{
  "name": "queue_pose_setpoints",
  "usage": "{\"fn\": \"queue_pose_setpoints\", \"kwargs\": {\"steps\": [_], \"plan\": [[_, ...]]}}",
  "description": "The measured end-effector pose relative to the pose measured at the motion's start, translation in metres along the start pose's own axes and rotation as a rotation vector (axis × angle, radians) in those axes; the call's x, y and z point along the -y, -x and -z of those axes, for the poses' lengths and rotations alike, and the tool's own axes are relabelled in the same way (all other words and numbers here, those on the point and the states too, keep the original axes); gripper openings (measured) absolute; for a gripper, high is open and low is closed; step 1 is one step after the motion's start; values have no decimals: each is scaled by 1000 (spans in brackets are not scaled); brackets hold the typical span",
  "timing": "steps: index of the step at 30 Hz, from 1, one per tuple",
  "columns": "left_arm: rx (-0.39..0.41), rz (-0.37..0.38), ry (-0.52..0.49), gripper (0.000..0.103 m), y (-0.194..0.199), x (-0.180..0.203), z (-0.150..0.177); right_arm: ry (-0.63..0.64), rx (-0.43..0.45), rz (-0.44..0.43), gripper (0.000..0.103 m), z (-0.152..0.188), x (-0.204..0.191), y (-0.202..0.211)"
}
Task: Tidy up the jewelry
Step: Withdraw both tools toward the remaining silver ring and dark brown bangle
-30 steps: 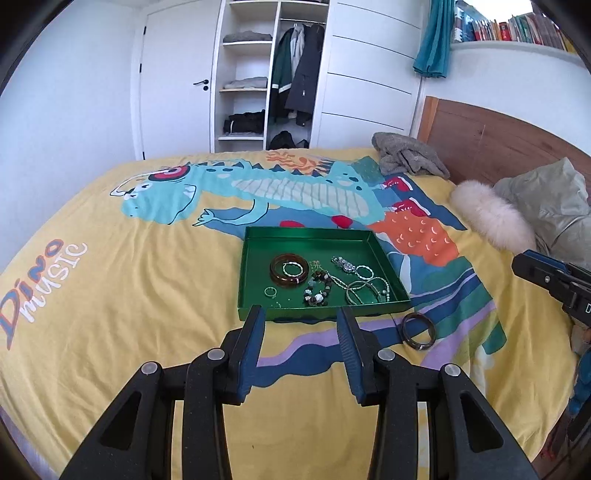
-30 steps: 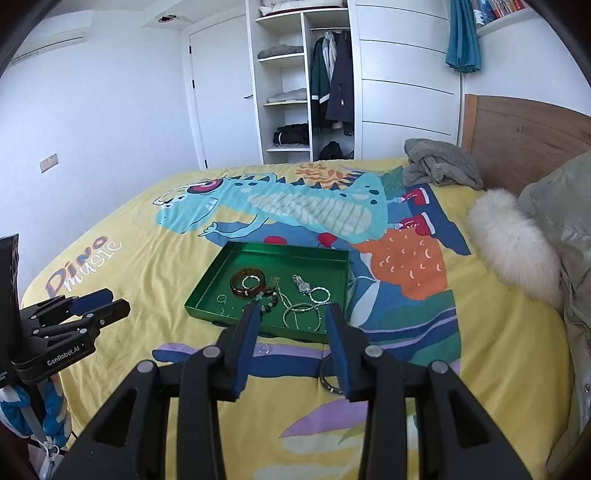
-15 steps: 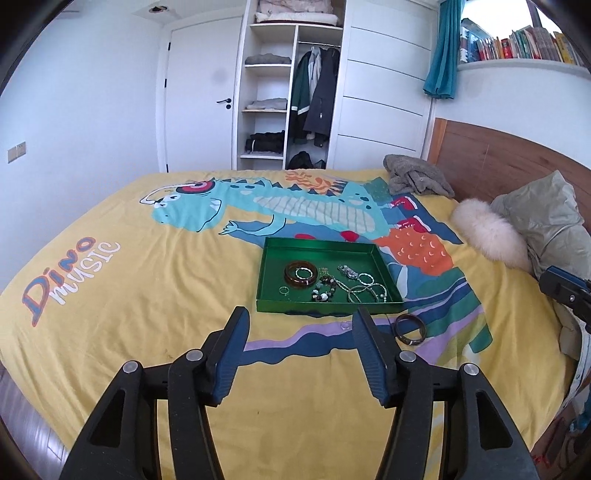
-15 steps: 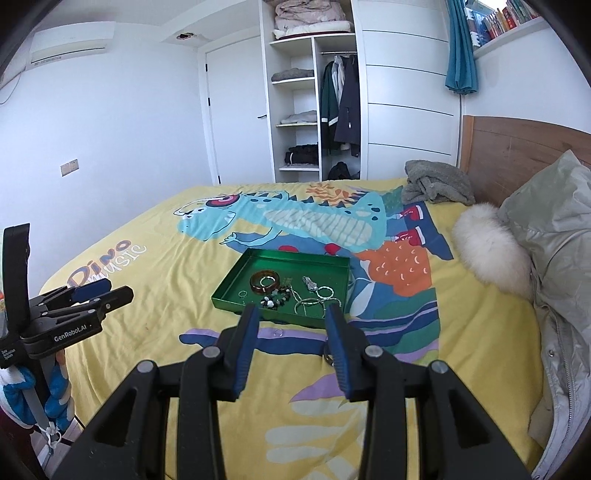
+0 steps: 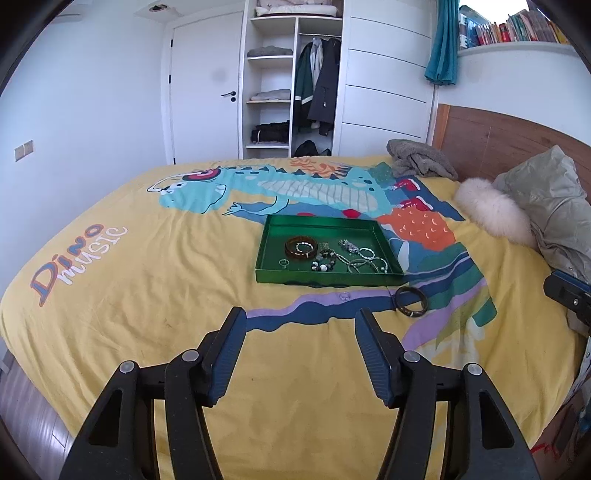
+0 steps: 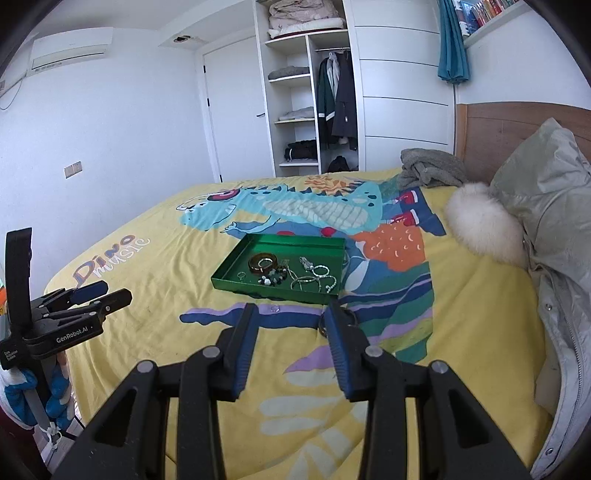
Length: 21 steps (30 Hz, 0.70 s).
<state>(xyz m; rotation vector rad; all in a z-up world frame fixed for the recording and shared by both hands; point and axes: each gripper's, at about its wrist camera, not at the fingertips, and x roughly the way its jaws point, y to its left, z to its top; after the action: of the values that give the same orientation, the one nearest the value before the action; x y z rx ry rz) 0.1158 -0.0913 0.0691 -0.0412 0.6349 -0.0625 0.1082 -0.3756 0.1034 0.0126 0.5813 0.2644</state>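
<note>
Both grippers, left (image 5: 299, 317) and right (image 6: 291, 312), hover spread wide and empty above the yellow "Dino music" duvet (image 5: 147, 266). The green jewelry tray (image 5: 328, 276) holds bracelets; a dark bangle (image 5: 411, 301) and what looks like a small ring (image 5: 344, 295) lie just outside it.

I see white walls (image 5: 92, 92), a closed white door (image 5: 207, 88), an open wardrobe (image 5: 295, 85) with hanging coats, a wooden headboard (image 5: 491, 140), and a bookshelf (image 5: 517, 33) above.
</note>
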Motion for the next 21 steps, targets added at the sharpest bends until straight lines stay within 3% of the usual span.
{"fn": "queue_pose_setpoints", "kwargs": {"steps": [12, 21], "plan": [[-42, -3, -10, 60, -27, 12, 18, 14, -38, -12, 36, 30, 7, -18], [-92, 50, -23, 60, -65, 18, 27, -23, -93, -17, 36, 40, 29, -52]]}}
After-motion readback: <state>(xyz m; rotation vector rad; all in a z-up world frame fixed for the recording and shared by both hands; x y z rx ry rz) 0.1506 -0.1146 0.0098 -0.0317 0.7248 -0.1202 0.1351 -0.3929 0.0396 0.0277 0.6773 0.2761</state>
